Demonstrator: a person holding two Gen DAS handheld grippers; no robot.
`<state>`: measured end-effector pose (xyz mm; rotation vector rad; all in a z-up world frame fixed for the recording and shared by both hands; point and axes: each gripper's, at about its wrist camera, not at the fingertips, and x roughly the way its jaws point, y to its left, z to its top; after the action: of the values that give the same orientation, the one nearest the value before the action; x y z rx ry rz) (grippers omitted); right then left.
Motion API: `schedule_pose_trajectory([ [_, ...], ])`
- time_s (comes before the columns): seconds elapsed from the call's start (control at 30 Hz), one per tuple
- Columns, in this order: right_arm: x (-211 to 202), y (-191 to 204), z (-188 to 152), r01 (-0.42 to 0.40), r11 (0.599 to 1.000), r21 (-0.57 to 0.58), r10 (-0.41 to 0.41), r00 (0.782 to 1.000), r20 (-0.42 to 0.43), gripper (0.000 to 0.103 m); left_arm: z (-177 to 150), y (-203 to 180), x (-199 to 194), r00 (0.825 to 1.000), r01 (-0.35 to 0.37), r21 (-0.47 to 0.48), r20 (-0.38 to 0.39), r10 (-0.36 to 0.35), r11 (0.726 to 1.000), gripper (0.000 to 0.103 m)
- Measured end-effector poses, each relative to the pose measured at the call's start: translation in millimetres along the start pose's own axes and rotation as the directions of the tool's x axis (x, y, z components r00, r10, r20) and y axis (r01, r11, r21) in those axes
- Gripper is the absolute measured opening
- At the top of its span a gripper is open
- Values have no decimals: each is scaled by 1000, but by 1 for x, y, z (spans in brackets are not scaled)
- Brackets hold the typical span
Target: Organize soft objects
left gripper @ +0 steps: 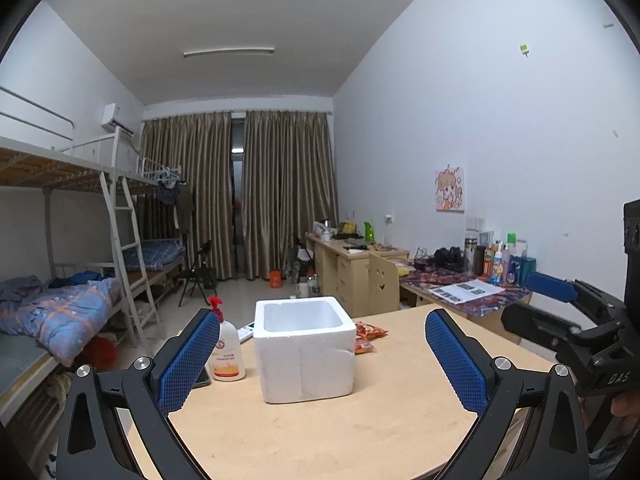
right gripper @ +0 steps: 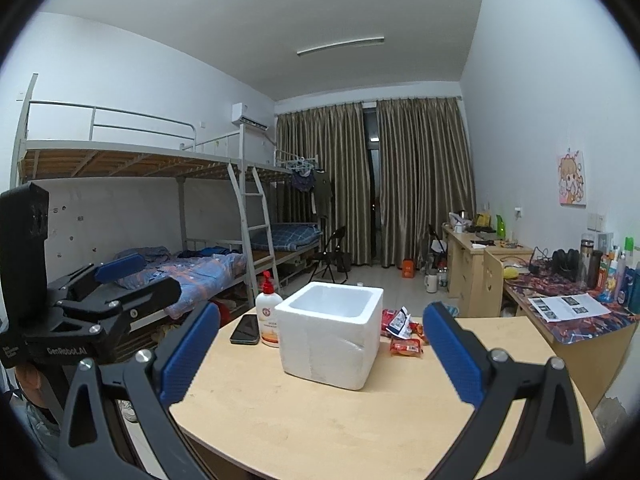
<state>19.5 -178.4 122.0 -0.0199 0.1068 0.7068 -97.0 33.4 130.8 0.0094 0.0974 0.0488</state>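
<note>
Both grippers hover over the near edge of the table [right gripper: 320,420], the left gripper [left gripper: 320,360] and right gripper [right gripper: 320,354] each with blue pads spread wide and nothing between them. The white foam box [right gripper: 330,340] stands open mid-table; its floor is hidden by the walls. Red snack packets [right gripper: 404,334] lie just right of it, partly behind the right gripper's pad; they appear crumpled. A phone [right gripper: 245,329] sits beside the lotion bottle [right gripper: 267,314]

phone [left gripper: 202,378]: mostly hidden behind left tool's pad | snack packets [left gripper: 370,330]: partly behind foam box [left gripper: 306,354] | bottle label [right gripper: 271,326]: unreadable
</note>
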Motion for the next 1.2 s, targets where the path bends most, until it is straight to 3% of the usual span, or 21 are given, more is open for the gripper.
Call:
schedule_pose_trajectory([
  [0.6, -35, 28, -10, 1, 999, -55, 1, 1000, 27, 103, -5, -3, -59, 995, -50, -20, 84, 52, 999, 103],
  [0.77, -38, 31, -18, 6, 997, -70, -2, 998, 57, 103, -12, -7, -59, 995, -68, -13, 77, 69, 998, 103],
  [1.2, -30, 22, -45, -9, 999, -40, 11, 999, 39, 103, -40, -7, -42, 994, -86, -12, 72, 87, 996, 103],
])
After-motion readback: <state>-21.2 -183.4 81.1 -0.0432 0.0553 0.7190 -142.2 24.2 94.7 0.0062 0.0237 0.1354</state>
